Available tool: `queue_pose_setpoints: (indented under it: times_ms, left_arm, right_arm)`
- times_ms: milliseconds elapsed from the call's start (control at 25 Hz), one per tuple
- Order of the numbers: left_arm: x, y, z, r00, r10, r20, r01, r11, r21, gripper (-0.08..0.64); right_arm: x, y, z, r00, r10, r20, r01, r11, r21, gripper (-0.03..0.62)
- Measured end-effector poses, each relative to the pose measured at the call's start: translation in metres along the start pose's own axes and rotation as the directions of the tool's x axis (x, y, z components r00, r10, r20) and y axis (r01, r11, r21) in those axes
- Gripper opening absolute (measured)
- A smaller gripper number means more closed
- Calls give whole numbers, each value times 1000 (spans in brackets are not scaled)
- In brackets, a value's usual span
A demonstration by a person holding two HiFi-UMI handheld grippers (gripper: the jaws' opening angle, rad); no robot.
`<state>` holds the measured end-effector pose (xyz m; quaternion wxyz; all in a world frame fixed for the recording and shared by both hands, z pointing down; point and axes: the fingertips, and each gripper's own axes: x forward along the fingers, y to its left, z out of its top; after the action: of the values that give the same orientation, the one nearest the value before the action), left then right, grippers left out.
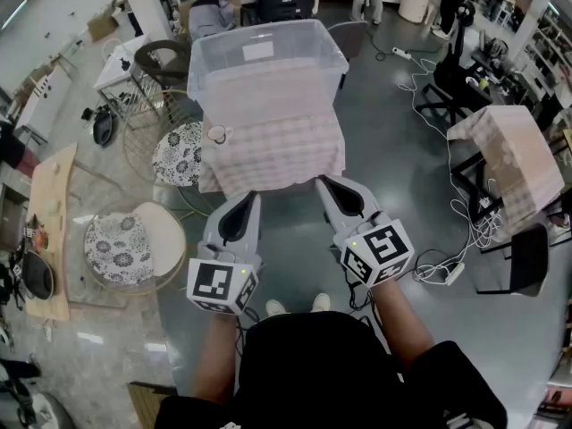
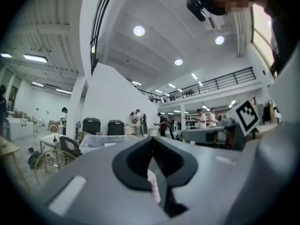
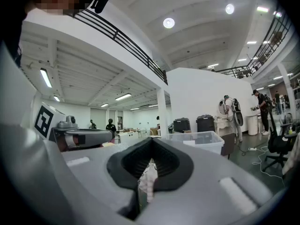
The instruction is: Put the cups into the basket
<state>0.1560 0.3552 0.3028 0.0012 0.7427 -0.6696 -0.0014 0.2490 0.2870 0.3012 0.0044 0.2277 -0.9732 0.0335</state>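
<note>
A clear plastic basket stands on the far part of a small table with a checked cloth. One white cup sits at the table's left edge. My left gripper and right gripper are held level side by side, just short of the table's near edge; both are shut with nothing in them. In the left gripper view the jaws meet at the tip, and the basket shows low on the left. In the right gripper view the jaws are likewise shut, with the basket ahead to the right.
Two round wicker chairs with flowered cushions stand left of the table, beside a wooden bench. A second cloth-covered table, a black chair and floor cables are to the right. People stand far off.
</note>
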Motion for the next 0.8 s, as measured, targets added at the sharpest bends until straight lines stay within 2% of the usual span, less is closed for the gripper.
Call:
queue_pose_setpoints:
  times_ms: [440,800]
  left_arm:
    - [-4,-6,-5,1000,9,-9,-10,1000,-8,8]
    - [4,-18,-4,1000,25,-12,-25,1000,-13,8]
  right_arm:
    - [-4,2,-2,1000,12,13,-12,1000,20,2]
    - [-14,-13,0,1000,23,21,-24,999,34,2]
